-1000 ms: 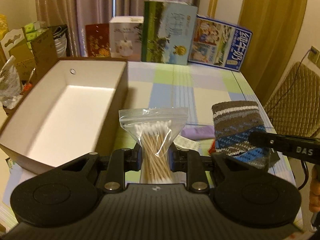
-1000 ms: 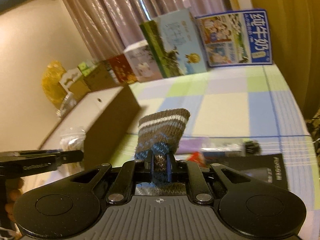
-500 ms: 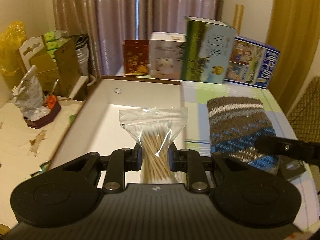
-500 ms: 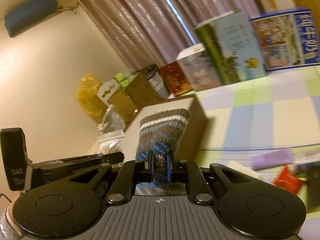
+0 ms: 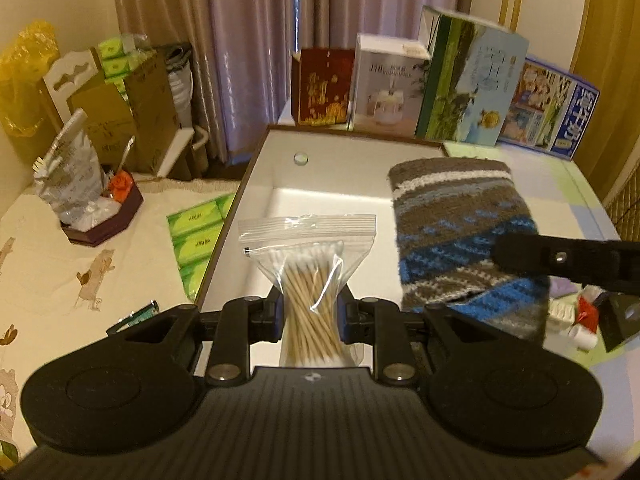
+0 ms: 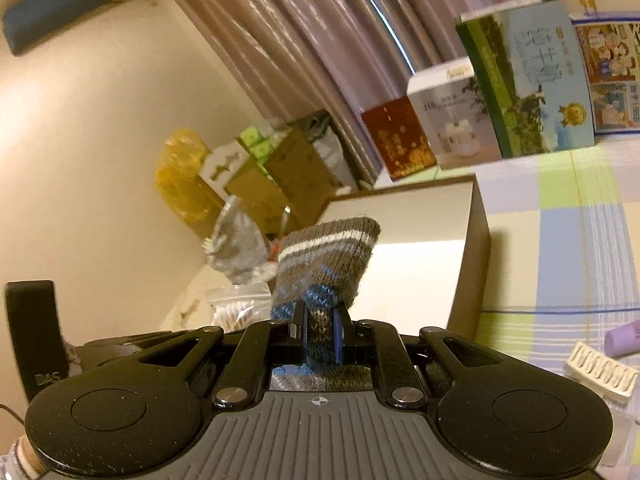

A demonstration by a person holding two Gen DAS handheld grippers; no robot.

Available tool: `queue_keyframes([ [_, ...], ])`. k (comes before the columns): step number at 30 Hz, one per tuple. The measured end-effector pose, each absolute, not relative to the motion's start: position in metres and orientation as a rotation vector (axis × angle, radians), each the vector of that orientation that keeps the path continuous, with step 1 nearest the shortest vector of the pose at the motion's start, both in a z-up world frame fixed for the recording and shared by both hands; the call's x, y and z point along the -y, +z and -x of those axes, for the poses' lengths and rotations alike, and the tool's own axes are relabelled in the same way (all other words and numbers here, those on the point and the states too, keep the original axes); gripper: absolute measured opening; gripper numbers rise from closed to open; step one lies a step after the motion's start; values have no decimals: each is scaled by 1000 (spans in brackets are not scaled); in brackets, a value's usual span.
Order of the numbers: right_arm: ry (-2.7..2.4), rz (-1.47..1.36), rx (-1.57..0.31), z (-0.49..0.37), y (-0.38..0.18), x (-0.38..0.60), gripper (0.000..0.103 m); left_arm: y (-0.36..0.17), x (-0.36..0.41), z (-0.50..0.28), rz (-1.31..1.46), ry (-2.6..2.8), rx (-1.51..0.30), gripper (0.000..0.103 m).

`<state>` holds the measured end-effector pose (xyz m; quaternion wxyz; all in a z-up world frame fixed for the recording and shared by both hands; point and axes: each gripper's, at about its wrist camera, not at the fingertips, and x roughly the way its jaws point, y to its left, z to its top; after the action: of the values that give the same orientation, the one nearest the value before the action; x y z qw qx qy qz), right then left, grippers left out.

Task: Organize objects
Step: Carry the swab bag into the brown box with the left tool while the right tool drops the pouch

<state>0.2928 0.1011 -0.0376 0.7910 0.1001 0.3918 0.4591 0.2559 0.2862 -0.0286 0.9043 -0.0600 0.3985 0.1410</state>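
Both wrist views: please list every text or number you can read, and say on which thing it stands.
"DAS": on the left gripper body, white letters at the left edge of the right wrist view.
"110": on the white box, top line; the rest is blurred.
Milk box, green-blue box, red box, tissue packs: print too blurred to read.

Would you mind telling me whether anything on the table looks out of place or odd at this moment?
Nothing looks damaged or spilled. A few small items lie loose on the checked cloth beside the open box, not yet put away.
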Motion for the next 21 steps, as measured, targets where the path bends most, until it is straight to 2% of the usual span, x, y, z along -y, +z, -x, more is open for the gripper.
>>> queue_keyframes([
  [15, 799, -45, -1030, -295, -102, -157, 9, -90, -314, -289, 83, 158, -1044, 20],
  [20, 769, 22, -1015, -295, -105, -168, 9, -98, -317, -293, 83, 137, -1076, 21],
  [21, 752, 40, -1003, -294, -105, -170, 13, -98, -318, -294, 82, 133, -1078, 21],
])
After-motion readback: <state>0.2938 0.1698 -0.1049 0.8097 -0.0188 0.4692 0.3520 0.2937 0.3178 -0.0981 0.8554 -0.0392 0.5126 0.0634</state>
